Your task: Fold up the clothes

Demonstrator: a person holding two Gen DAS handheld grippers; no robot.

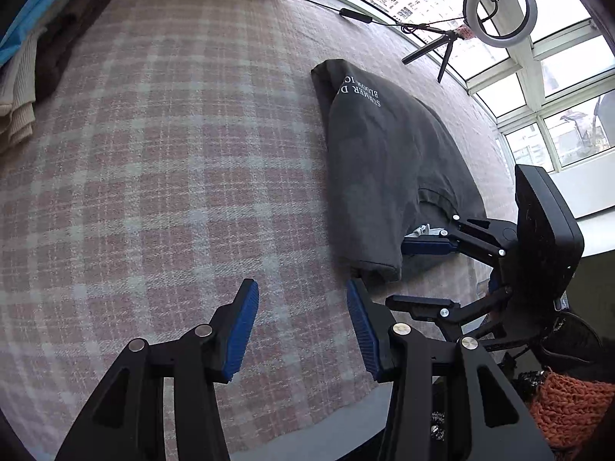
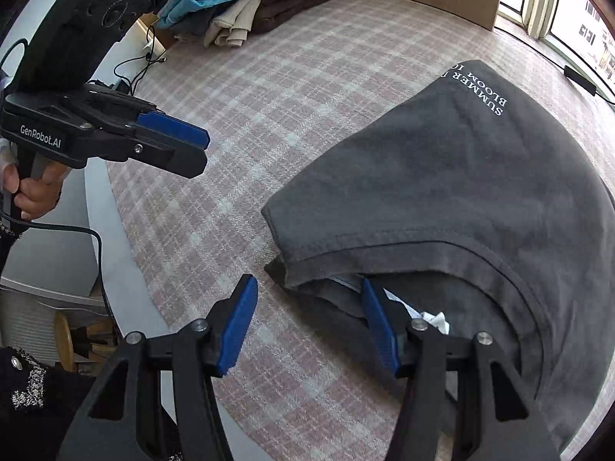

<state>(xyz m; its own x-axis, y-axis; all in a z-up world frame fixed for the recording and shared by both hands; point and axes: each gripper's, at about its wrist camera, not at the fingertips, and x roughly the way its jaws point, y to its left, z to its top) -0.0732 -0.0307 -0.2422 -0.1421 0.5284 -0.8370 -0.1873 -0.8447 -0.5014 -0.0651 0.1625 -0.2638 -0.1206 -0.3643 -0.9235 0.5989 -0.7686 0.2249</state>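
Where the pink-and-grey plaid cloth covers the whole work surface, lies flat and smooth right up to a brown board at the far edge. On it, toward the window side, rests the dark grey cotton T-shirt with white lettering, folded lengthwise, collar and white neck label facing the near edge, lettered end pointing away. At the far corner, well apart from it, sits a stack of folded clothes in blue, cream and dark brown. Beyond the shirt, by the window, stands a white ring light on a small black tripod. Nearer, the black left gripper with blue pads hangs over bare plaid just beside the shirt's sleeve hem, jaws parted, nothing between them. Likewise the right gripper tilts down at the collar end, jaws spread and gripping nothing, one blue pad over the neck opening, the other above the plaid.
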